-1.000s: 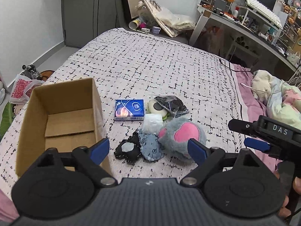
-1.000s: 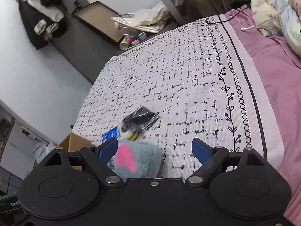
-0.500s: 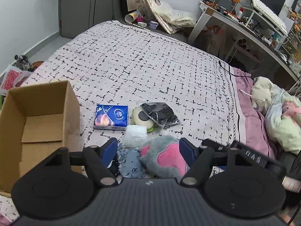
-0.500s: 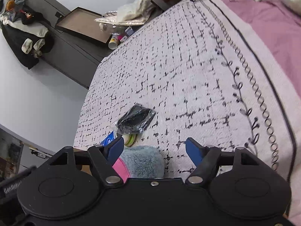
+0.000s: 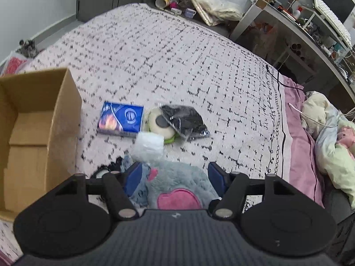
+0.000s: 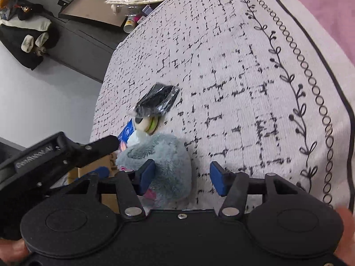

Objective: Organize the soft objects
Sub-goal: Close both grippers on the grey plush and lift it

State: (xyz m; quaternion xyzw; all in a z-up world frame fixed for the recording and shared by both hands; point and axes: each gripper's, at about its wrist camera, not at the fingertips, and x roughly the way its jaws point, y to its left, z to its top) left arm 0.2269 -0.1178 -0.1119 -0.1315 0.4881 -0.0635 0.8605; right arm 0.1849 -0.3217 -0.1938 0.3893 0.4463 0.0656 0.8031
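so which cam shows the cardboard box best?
Left wrist: the cardboard box shows its open top, inner walls and floor flaps on the bed. Right wrist catches only a brown sliver behind the left gripper.

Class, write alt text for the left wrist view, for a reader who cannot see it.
The open left tool straddles a grey plush toy with a pink heart patch, lying on a black-and-white patterned bedspread. Beyond it lie a blue tissue pack, a clear packet and a black wrapped item; an open cardboard box stands at left.
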